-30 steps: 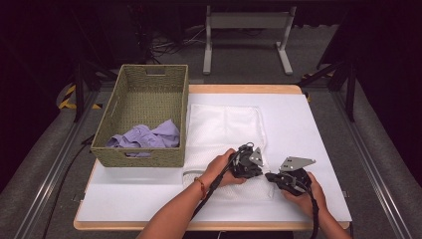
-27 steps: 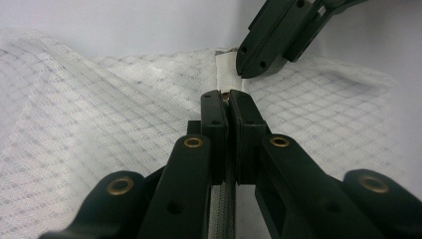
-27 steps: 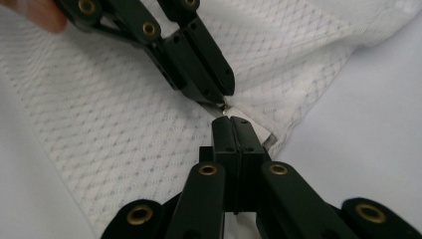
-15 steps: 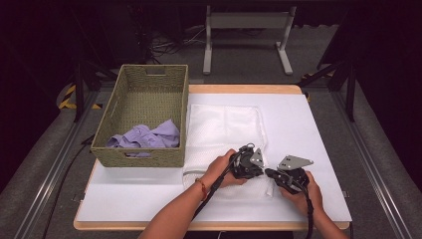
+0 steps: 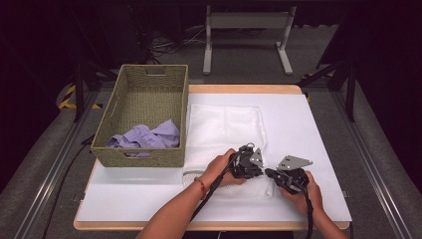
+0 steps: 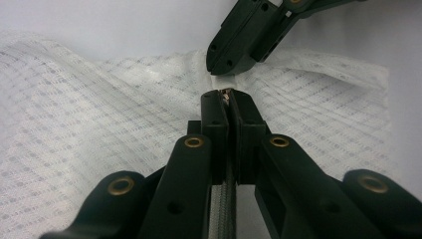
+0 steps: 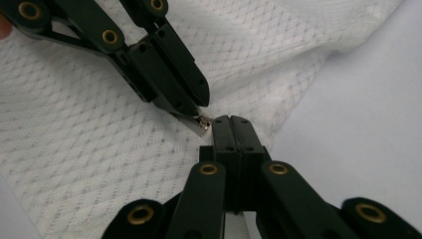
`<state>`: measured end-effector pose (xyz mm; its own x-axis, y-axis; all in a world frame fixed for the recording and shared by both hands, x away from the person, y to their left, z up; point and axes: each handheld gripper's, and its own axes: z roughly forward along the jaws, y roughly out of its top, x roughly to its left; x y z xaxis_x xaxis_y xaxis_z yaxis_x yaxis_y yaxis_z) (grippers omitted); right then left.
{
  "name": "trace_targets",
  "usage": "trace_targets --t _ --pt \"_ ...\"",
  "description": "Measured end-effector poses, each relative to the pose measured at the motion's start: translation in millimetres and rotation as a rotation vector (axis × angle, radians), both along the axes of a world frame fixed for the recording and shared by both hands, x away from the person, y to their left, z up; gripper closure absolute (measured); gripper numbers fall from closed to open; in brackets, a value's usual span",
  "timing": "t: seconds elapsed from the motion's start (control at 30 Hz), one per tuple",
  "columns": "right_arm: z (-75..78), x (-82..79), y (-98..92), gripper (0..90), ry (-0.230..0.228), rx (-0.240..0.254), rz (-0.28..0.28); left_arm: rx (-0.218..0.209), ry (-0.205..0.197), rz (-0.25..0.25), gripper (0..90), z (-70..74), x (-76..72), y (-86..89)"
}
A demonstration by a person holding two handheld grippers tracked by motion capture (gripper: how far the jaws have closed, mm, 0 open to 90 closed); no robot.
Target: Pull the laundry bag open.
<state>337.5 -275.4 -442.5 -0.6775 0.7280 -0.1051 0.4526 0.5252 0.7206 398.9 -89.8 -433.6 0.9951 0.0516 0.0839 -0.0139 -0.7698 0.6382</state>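
L gripper (image 6: pixel 226 99) pinches the zipper pull (image 7: pixel 203 123), R gripper (image 7: pixel 232 124) clamps mesh bag (image 5: pixel 224 124) edge; pull's tiny, could slip w/ any sideways tug.

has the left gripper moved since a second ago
No. In the high view the left gripper sits at the same spot on the white mesh bag, just as far from the basket.

Woven basket (image 5: pixel 144 117) with lilac cloth (image 5: pixel 147 137) inside, left on white table (image 5: pixel 308 124).
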Motion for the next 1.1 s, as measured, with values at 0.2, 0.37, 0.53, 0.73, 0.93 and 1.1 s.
trace_targets --t 0.2,0.37,0.53,0.73,0.93,1.1 --pt "0.8 -0.9 -1.0 90.0 -0.006 -0.011 -0.003 0.012 -0.012 -0.010 86.3 1.5 -2.1 0.2" --pt "0.7 -0.1 -0.1 90.0 -0.002 -0.017 0.001 0.017 -0.019 -0.011 86.3 2.1 -3.4 1.7" --pt "-0.7 -1.3 0.8 90.0 -0.015 -0.022 -0.003 0.031 -0.027 -0.014 86.3 4.3 -3.6 6.1" --pt "-0.1 -1.0 2.0 90.0 -0.018 -0.037 0.000 0.018 -0.018 0.009 86.2 4.8 -3.4 20.2" --pt "0.4 -0.5 2.1 90.0 -0.014 -0.036 0.003 0.004 -0.037 0.036 86.2 7.3 -10.0 44.7" --pt "0.7 -0.2 2.0 90.0 -0.013 -0.039 0.007 0.005 -0.089 0.043 86.2 8.8 -23.1 60.2"
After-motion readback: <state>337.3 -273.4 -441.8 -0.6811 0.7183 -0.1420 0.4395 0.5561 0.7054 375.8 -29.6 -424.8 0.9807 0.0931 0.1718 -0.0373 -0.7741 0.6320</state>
